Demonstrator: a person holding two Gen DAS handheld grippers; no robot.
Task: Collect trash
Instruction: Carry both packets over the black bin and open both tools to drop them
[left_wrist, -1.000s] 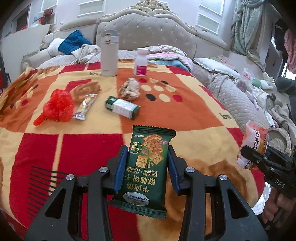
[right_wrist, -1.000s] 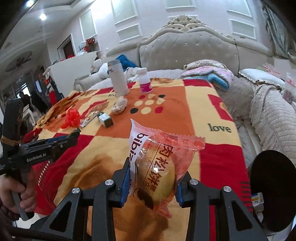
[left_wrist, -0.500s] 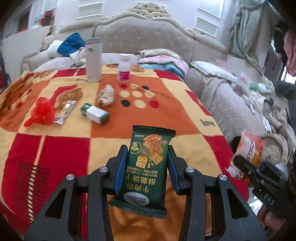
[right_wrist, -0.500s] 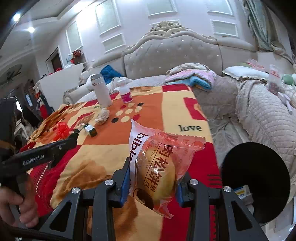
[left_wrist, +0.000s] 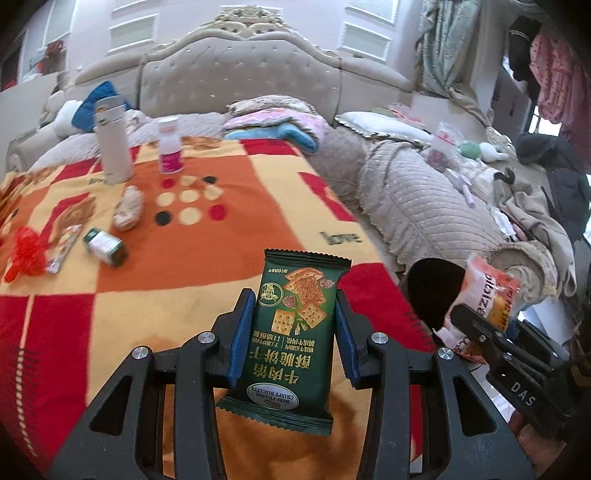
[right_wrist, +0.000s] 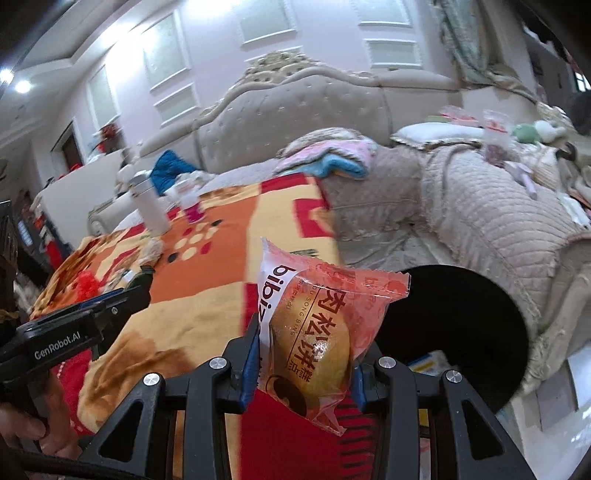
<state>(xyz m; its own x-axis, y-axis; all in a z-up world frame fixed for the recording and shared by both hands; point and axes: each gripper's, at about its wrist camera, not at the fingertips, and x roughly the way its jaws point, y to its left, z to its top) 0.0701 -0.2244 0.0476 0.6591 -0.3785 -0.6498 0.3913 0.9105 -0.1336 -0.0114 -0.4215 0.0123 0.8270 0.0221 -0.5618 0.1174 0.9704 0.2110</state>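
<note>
My left gripper (left_wrist: 293, 328) is shut on a green biscuit packet (left_wrist: 291, 332) and holds it above the blanket's right part. My right gripper (right_wrist: 303, 354) is shut on an orange bun packet (right_wrist: 317, 332), which also shows in the left wrist view (left_wrist: 487, 295). A black round bin (right_wrist: 454, 325) stands just right of the blanket-covered table, beside and below the bun packet; it also shows in the left wrist view (left_wrist: 432, 291). On the blanket lie a red mesh ball (left_wrist: 26, 251), a foil wrapper (left_wrist: 64, 247), a small green box (left_wrist: 105, 245) and a crumpled paper (left_wrist: 127, 208).
A white thermos (left_wrist: 110, 144) and a pink-labelled bottle (left_wrist: 170, 149) stand at the blanket's far side. A quilted sofa (left_wrist: 424, 199) with clothes and small items runs along the right, behind the bin. A tufted sofa back (left_wrist: 240, 81) is behind.
Both grippers have swung to the right with their packets. The black bin has come into view near the bun packet and now looms larger in the right wrist view.
</note>
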